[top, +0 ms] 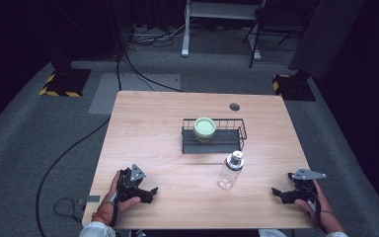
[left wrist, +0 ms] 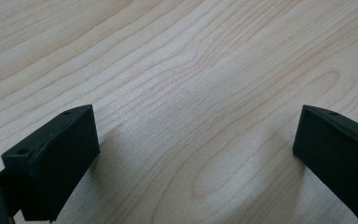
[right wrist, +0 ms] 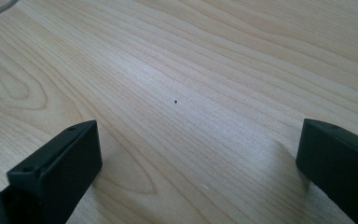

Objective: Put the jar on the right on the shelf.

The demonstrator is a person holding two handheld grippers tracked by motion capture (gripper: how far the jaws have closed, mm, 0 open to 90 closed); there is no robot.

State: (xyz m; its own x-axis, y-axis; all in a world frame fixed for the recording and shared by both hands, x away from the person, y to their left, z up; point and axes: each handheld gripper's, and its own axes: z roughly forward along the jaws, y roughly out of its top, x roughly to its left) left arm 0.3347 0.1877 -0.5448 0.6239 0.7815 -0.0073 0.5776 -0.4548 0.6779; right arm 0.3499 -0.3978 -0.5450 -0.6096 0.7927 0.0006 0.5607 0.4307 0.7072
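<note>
Down at the lower left of the high view the left gripper sits low on the wooden table, held in a hand that comes in from the bottom edge. At the lower right the right gripper rests the same way near the table's right edge, gripped by the other hand. Both point inward toward the middle of the frame. In the left gripper view the two black jaws stand wide apart with bare wood grain between them, released and holding nothing; the right gripper view shows the same, jaws spread over bare table with a small dark speck on the wood.

Between the two grippers, a little right of centre in the high view, stands a clear bottle with a silver cap, upright and apart from both. Just above it, near the centre of the frame, is a black wire basket, and a jar with a pale green lid stands in its left part
</note>
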